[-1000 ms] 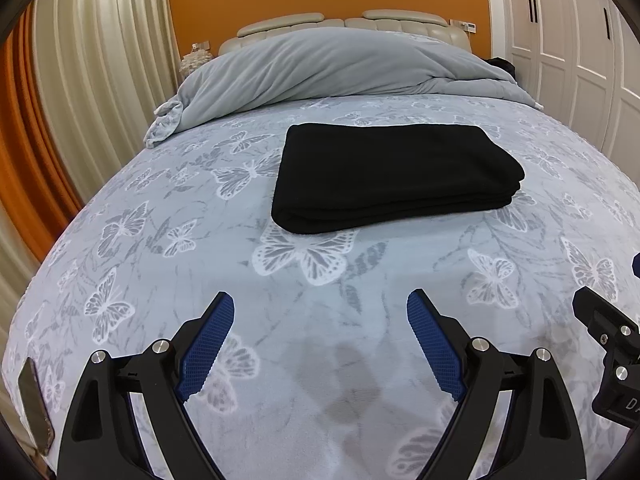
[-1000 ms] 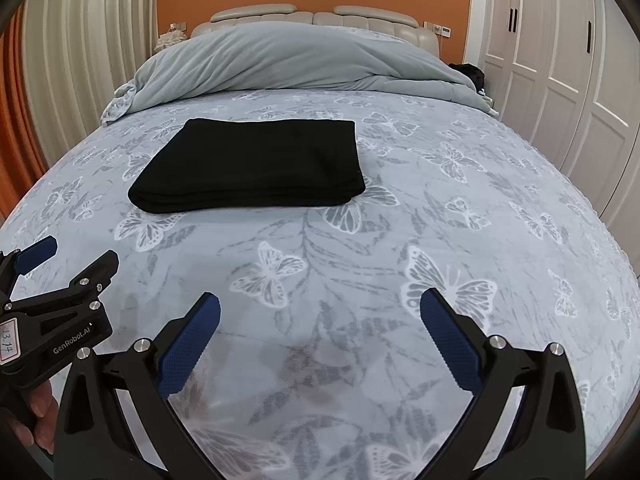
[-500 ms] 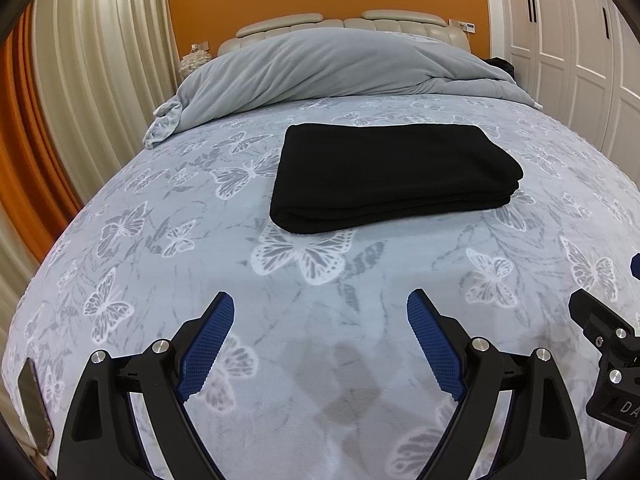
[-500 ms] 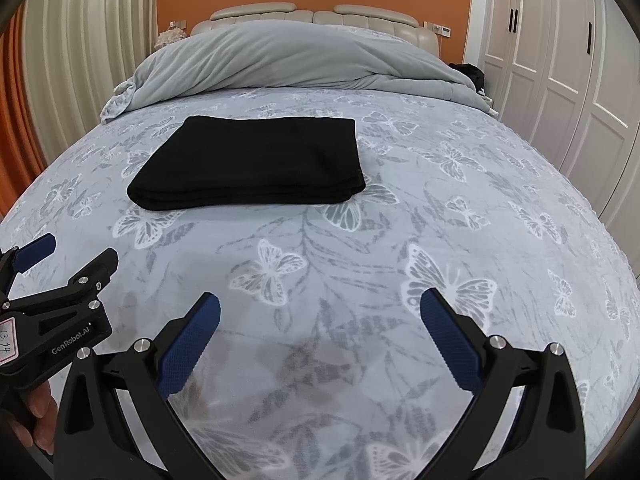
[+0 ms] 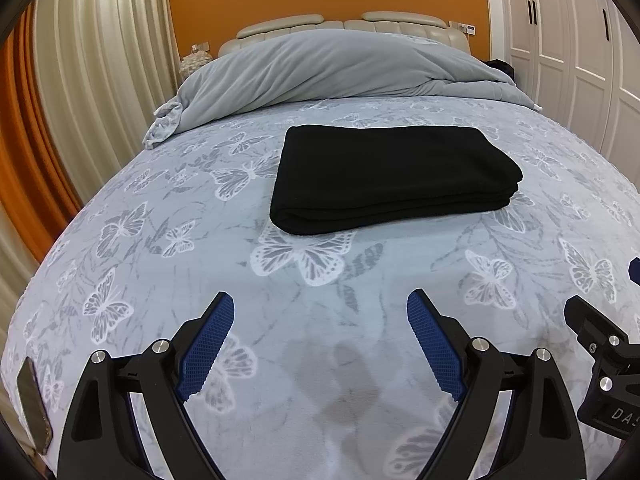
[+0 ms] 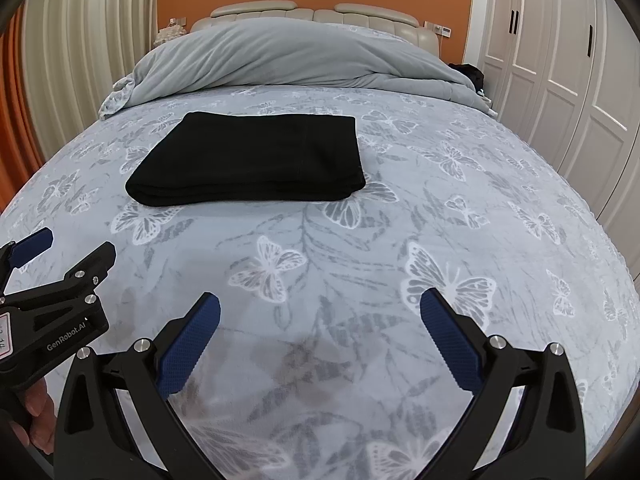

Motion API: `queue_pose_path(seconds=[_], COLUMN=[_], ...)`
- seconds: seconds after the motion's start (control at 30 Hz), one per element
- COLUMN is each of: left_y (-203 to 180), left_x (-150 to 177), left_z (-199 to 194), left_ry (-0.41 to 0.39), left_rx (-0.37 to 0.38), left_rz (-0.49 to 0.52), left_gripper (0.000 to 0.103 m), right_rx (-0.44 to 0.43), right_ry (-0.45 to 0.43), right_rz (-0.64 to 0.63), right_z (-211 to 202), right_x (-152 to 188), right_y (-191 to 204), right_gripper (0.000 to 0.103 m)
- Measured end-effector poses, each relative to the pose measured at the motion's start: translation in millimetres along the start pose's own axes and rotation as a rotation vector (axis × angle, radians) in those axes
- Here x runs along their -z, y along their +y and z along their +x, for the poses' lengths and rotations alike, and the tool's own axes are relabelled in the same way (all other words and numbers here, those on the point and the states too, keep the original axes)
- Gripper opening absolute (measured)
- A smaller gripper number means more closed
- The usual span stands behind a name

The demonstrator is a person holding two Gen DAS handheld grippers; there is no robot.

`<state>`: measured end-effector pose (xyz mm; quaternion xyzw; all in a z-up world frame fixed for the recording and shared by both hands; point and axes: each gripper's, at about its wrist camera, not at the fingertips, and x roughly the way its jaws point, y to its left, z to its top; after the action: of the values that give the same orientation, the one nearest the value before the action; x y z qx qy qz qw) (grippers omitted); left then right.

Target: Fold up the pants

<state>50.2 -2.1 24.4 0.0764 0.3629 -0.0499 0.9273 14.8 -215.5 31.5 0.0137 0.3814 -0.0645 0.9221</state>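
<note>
The black pants (image 5: 390,174) lie folded into a flat rectangle of several layers on the butterfly-print bedspread (image 5: 320,288); they also show in the right wrist view (image 6: 252,162). My left gripper (image 5: 320,320) is open and empty, held over the bedspread well short of the pants. My right gripper (image 6: 320,320) is open and empty too, also short of the pants and to the right of the left gripper. Each gripper shows at the edge of the other's view, the right one (image 5: 600,340) and the left one (image 6: 52,300).
A bunched grey duvet (image 5: 340,68) lies across the head of the bed against a padded headboard (image 5: 344,26). Curtains (image 5: 100,80) hang on the left, white wardrobe doors (image 6: 560,80) stand on the right. A phone-like object (image 5: 34,408) lies at the bed's left edge.
Both grippers have drifted very slightly; the pants lie unmoved and both grippers stay open.
</note>
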Motion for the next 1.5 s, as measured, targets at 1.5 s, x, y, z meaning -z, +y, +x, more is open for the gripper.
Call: queue_pose_path(seconds=[1.5], left_y=[-2.2], left_x=[-1.2], left_z=[0.1], left_ry=[0.018], left_rx=[0.044], left_rz=[-0.029], left_gripper=[0.087], right_rx=[0.007], right_ry=[0.023], right_rz=[-0.010], right_z=[3.8], right_x=[6.9], right_y=[3.3], right_gripper=[0.098])
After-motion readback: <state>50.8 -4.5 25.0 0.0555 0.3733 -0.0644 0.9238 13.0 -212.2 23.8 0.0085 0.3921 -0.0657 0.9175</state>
